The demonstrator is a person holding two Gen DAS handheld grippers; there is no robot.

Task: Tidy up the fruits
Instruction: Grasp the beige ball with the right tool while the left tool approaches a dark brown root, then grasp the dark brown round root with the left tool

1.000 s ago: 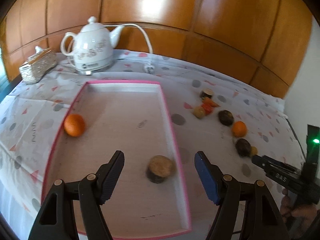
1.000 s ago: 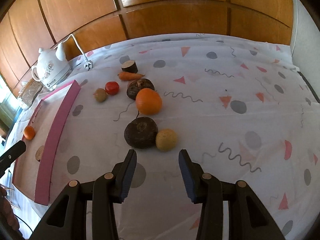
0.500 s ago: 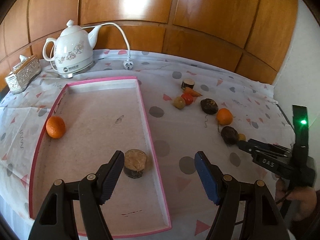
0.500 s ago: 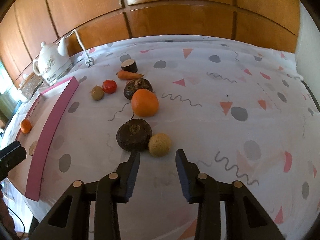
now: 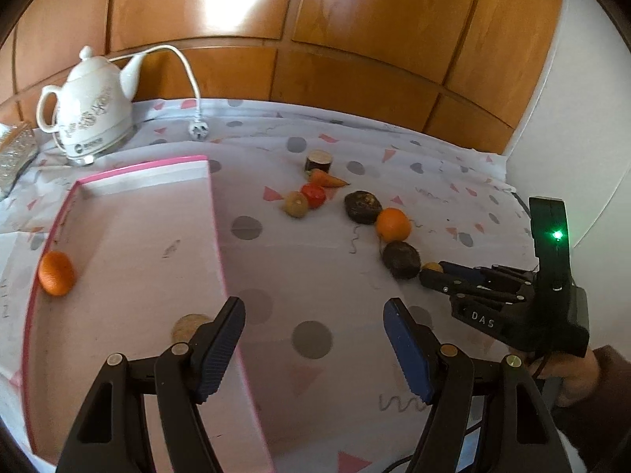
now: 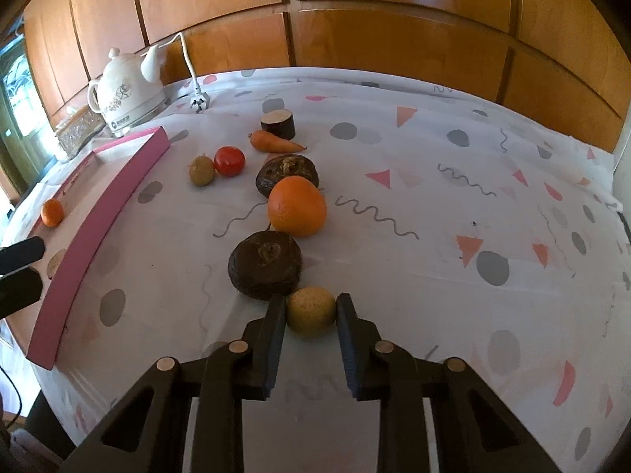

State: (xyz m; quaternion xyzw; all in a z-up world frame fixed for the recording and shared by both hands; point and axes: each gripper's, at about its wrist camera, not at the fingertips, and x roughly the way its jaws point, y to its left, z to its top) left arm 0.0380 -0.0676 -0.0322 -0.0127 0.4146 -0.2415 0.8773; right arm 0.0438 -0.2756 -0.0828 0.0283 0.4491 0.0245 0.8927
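Straddling the small yellow-brown fruit point(image 6: 310, 314), the right gripper point(image 6: 309, 339) has one finger on each side of it; whether the pads already press it is hard to tell. Just behind, a dark round fruit point(image 6: 265, 265) touches the yellow one, then a large orange point(image 6: 297, 206), a second dark fruit point(image 6: 286, 173), a tomato point(image 6: 229, 161) and a carrot point(image 6: 276, 141) on the patterned tablecloth point(image 6: 434, 197). The left gripper point(image 5: 313, 341) hangs spread wide and empty over the pink tray's point(image 5: 216, 213) right wall. Inside the tray lie a tan round piece point(image 5: 188, 325) and, farther left, a small orange point(image 5: 56, 273). A white kettle point(image 5: 90, 118) stands farthest back.
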